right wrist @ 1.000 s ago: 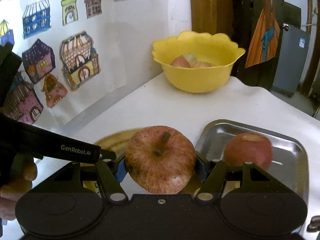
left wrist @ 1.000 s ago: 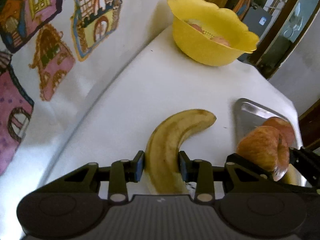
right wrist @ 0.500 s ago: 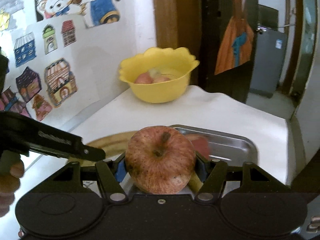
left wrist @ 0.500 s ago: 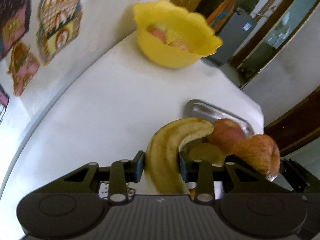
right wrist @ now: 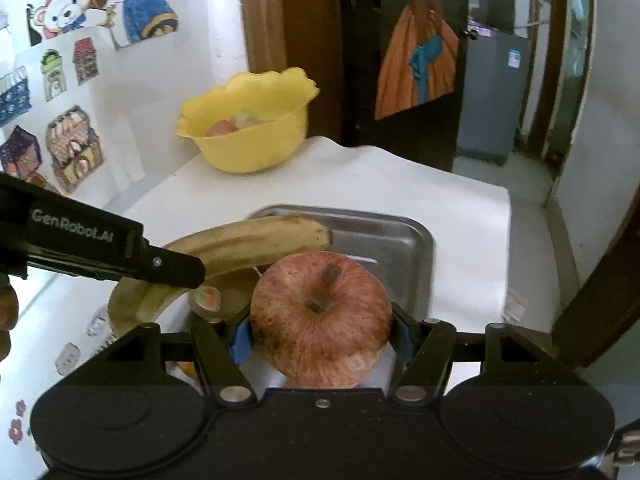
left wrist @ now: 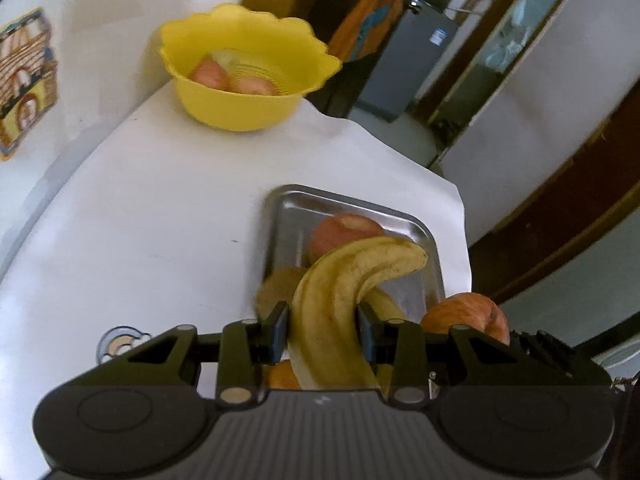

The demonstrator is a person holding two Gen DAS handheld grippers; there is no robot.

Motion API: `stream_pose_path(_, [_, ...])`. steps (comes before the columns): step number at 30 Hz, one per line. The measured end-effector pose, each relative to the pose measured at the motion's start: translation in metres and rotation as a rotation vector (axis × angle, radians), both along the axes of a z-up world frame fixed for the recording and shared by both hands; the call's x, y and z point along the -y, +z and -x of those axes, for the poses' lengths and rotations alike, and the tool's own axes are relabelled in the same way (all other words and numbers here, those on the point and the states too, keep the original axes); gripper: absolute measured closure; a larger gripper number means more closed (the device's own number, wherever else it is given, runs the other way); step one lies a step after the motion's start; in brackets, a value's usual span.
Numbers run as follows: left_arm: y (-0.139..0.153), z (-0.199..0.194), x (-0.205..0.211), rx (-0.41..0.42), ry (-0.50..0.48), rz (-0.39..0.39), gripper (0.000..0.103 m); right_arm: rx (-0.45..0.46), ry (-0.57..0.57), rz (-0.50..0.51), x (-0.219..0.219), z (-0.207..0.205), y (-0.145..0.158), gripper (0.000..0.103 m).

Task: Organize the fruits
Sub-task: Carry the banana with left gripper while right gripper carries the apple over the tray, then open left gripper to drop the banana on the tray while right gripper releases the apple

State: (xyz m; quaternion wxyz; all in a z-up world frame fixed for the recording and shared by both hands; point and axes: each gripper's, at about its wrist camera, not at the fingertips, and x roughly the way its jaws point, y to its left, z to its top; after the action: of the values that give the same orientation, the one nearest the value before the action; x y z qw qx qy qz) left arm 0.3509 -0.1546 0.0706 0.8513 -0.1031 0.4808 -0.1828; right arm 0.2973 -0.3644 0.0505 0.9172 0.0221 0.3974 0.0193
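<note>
My left gripper (left wrist: 322, 332) is shut on a spotted yellow banana (left wrist: 340, 300) and holds it in the air above the near end of a steel tray (left wrist: 288, 200). The banana also shows in the right wrist view (right wrist: 256, 240). My right gripper (right wrist: 320, 332) is shut on a red apple (right wrist: 320, 316), held above the near edge of the tray (right wrist: 400, 232). That apple shows in the left wrist view (left wrist: 468, 316) to the right. The tray holds another apple (left wrist: 340, 230), a kiwi (left wrist: 276, 292) and a second banana (left wrist: 384, 300). A yellow bowl (left wrist: 240, 108) with fruit stands at the back.
The white table (left wrist: 140, 220) runs along a wall with stickers (right wrist: 68, 148) on the left. Its right edge (left wrist: 460, 208) drops off beside the tray. A dark door with an orange cloth (right wrist: 416, 64) stands behind the bowl (right wrist: 248, 152).
Both grippers have risen and moved right with their fruit. The banana left the table and now hangs over the tray. The apple sits higher above the tray's near edge.
</note>
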Motion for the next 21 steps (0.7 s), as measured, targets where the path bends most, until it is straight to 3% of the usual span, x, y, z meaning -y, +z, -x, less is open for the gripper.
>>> stream_pose_path(12, [-0.024, 0.015, 0.041, 0.054, -0.035, -0.08, 0.064, -0.03, -0.032, -0.038, 0.022, 0.023, -0.032, 0.036])
stream_pose_path(21, [-0.028, 0.027, 0.044, 0.106, -0.039, -0.097, 0.064, 0.027, -0.013, -0.064, 0.021, 0.034, -0.04, 0.036])
